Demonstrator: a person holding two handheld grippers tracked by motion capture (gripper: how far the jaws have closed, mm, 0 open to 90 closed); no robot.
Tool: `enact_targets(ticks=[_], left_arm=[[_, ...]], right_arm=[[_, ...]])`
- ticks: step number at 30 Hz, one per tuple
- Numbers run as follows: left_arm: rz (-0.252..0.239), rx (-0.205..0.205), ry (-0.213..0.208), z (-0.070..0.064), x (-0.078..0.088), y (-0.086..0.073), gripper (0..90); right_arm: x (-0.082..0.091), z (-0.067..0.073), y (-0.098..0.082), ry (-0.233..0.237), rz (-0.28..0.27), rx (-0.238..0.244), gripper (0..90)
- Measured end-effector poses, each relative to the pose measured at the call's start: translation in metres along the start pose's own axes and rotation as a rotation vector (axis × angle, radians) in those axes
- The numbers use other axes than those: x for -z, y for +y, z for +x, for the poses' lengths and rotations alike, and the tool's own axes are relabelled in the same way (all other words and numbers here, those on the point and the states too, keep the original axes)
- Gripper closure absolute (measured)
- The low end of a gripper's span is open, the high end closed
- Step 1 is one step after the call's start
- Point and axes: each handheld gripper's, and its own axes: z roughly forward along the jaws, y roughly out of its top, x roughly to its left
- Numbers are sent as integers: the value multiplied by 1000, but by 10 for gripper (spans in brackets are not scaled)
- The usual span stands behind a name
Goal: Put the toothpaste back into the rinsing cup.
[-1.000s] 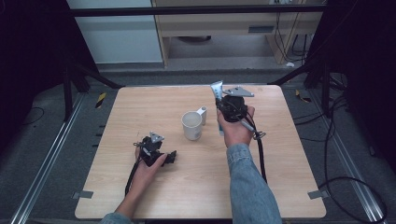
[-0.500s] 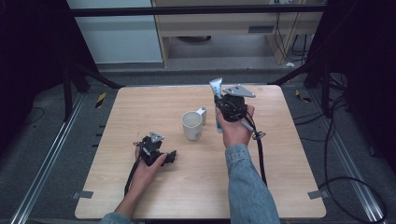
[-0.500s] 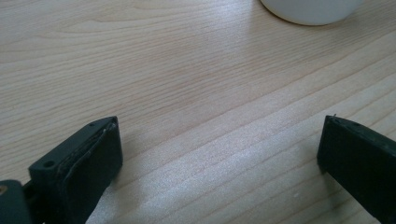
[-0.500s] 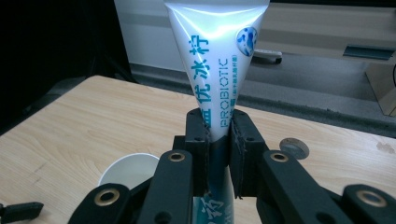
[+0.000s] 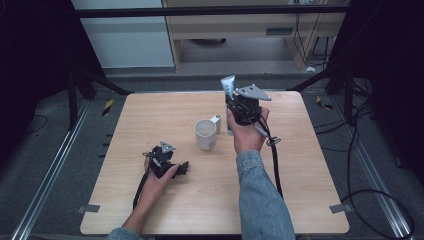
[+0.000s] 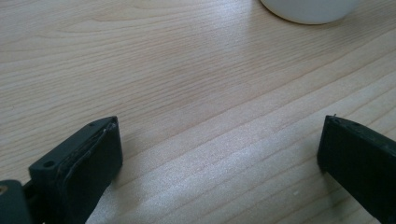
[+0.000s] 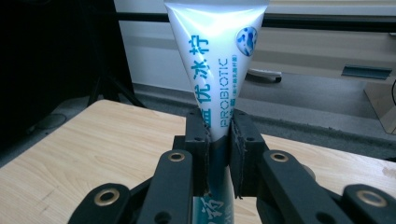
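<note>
A white and blue toothpaste tube [image 5: 228, 85] stands upright above the far middle of the wooden table [image 5: 300, 200], crimped end up. My right gripper [image 5: 231, 103] is shut on it. In the right gripper view the two pads pinch the tube [image 7: 217, 60] at its narrow middle, inside the gripper [image 7: 218, 142]. A white mug [image 5: 205, 134] stands on the table just left of that hand, its handle toward the tube. My left gripper [image 5: 181, 167] rests on the table at the near left, jaws wide apart and empty. In the left gripper view this gripper [image 6: 219, 154] faces the mug's base [image 6: 308, 8].
Black cables trail from both grippers across the table toward the near edge. A metal frame and a dark floor surround the table. A wooden shelf unit stands behind it.
The right hand has raised the tube very slightly. The left hand and the mug have stayed where they were.
</note>
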Motion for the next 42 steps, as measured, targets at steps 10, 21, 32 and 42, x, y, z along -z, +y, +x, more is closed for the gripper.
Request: enact_targets(ticks=[10,21,32,42], left_arm=[[-2,0,-1,0,0,0,0],[-2,-4,-3,1,1,-1,0],[-4,-5,-7,4,1,-1,0],[-3,-5,-7,8,3,-3,0]], right_arm=[[-5,9,10,12,-45,-2,792],[-16,22,19,20,-79,-11,792],[-25,35,21,29,-108,-9,792],[-43,48,9,57,-119,-28,791]])
